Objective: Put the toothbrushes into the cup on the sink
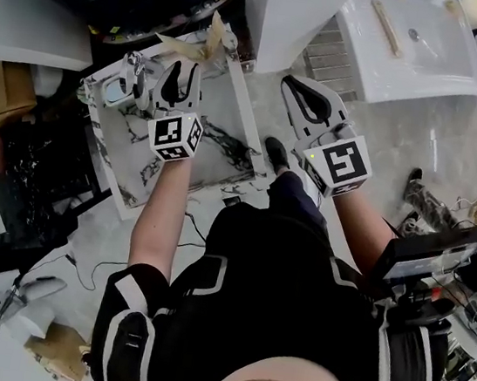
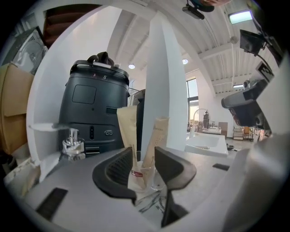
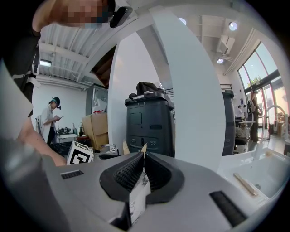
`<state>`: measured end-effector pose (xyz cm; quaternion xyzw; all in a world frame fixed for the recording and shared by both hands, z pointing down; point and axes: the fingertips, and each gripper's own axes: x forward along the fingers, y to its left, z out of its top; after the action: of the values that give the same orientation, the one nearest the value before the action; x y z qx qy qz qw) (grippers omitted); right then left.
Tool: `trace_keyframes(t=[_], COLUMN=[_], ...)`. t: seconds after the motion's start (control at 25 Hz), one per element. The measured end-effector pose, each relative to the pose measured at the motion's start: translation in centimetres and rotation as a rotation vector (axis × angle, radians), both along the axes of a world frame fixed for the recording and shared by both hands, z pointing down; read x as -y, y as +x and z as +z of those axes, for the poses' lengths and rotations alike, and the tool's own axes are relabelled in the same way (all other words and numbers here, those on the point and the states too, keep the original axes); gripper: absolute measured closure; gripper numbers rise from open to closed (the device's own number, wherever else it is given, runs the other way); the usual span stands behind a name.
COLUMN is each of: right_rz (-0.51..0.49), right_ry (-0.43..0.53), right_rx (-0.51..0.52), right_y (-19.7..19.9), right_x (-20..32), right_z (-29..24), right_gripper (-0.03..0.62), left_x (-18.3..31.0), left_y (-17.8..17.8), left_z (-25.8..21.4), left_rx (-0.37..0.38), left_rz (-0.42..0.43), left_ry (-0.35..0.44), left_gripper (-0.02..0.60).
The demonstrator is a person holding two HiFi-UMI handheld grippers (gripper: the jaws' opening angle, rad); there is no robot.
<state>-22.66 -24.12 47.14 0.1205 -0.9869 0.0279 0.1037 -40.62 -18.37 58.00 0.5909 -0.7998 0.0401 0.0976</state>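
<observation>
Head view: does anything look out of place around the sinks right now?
One thing: a tan stick, perhaps a toothbrush, lies loose in the white basin, away from the cup. Nothing looks spilled or damaged.

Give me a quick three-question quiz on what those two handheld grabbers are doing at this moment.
1. True or false: the left gripper's jaws are clamped shut.
2. What do the right gripper's jaws grip? A) a sponge B) a wrapped toothbrush C) nothing
3. Fill in: the cup on the marble counter holds ___ paper packets.
Key: 1 false, they stand apart; 2 B; 3 two.
</observation>
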Motion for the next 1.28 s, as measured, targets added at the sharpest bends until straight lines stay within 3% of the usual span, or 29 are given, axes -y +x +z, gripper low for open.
trace_keyframes(t=[0.36, 0.44, 0.64, 0.8, 1.28], right_rz=[0.015, 0.017, 0.019, 0.030, 0.071], right_ry=[0.001, 0.007, 0.033, 0.056, 0.083], right_rx=[0.054, 0.065, 0.113, 0.142, 0.145], right_y=[-1.0, -1.2, -1.2, -1.2, -1.9], right_x=[-1.6, -2.5, -4.8, -6.4, -11.7], right_z=[-2.8, -3.7, -6.5, -8.2, -10.0], right_gripper=[0.565, 0.565, 0.565, 0.565, 0.565], left_x=[-2.4, -3.6, -7.1, -10.1, -16.9], left_y=[4.5, 5.6, 7.3, 7.7, 6.1], left_z=[-8.9, -10.4, -14.0, -15.4, -19.1], left_rx=[-0.027, -0.041, -0.039, -0.066, -0.024], left_rz=[0.117, 0.141, 0.160, 0.151, 0.152], left_ry=[0.138, 0.152, 0.182, 0.187, 0.206], left_gripper=[0.444, 0.513, 0.565, 0.575, 0.577])
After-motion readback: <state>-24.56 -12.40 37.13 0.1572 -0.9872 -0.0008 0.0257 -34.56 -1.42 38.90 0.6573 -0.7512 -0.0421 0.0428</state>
